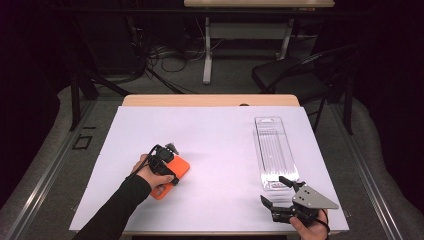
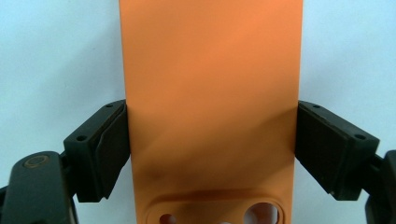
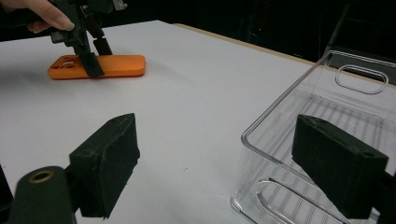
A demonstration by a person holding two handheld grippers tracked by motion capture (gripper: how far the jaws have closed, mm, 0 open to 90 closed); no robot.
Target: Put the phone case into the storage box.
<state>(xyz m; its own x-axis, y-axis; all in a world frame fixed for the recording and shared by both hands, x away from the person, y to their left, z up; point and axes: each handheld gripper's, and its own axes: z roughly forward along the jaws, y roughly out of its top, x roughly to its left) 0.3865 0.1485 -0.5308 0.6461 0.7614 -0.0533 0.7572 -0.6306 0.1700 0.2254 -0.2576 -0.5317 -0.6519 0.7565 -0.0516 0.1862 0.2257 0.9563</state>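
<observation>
Straddling the orange phone case (image 2: 210, 93), whose long axis runs up the left gripper view, the left gripper (image 2: 210, 149) has its jaws against both long edges, while the right gripper (image 1: 278, 192) waits open beside the clear tray (image 1: 274, 150) at lower right.

White sheet (image 1: 215, 150) covers most of desk; bare wood strip of desk (image 1: 210, 100) shows along far edge. Grey carpeted floor (image 1: 225, 80) beyond desk. Tangle of dark cables (image 1: 165, 60) on floor behind desk, left of centre. Second desk (image 1: 250, 20) farther back, pale top on white legs. Black folding chair (image 1: 295, 75) at right, just past desk's far right corner. Small black square mark (image 1: 82, 142) on floor left of desk. Room edges dark.
</observation>
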